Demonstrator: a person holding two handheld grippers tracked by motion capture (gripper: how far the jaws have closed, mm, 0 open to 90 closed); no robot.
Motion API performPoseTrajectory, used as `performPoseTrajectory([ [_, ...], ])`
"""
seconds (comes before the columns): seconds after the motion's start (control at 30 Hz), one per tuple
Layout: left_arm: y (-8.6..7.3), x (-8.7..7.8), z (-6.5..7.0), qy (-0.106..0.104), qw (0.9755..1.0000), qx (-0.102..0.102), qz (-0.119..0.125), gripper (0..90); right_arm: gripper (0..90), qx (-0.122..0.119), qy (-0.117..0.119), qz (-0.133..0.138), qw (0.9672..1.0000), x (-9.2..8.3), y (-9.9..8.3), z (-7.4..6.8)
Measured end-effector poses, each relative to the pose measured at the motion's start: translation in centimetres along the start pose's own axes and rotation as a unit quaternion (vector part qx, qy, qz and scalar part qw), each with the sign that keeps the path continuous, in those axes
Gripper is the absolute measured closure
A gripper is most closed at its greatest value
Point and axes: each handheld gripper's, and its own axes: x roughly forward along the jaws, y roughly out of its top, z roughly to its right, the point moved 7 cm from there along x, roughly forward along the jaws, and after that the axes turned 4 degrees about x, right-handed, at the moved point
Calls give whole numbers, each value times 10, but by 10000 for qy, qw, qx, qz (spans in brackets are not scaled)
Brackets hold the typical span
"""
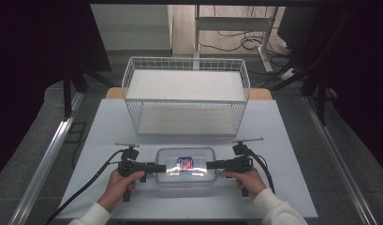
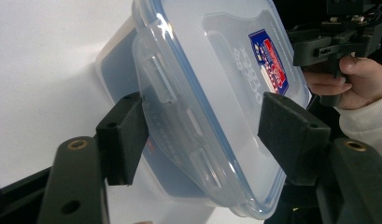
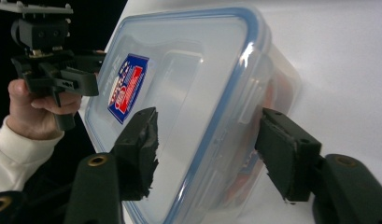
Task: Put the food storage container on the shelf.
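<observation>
At the near edge of the table [image 1: 109,122], the left gripper [image 1: 162,168] and right gripper [image 1: 210,164] straddle opposite ends of a lidded plastic box [image 1: 185,165], jaws apart and not yet pressing its rim. A wire basket [image 1: 186,96] stands just behind.
</observation>
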Motion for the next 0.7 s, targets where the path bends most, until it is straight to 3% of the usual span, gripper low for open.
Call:
performPoseTrajectory([
  [0.5, -4, -11, 14, 117, 9996, 197, 137, 446, 506, -115, -63, 220, 9997, -13, -9, -12],
  [0.7, -4, -17, 16, 52, 9995, 193, 240, 483, 512, -114, -45, 256, 9996, -14, -10, -15],
])
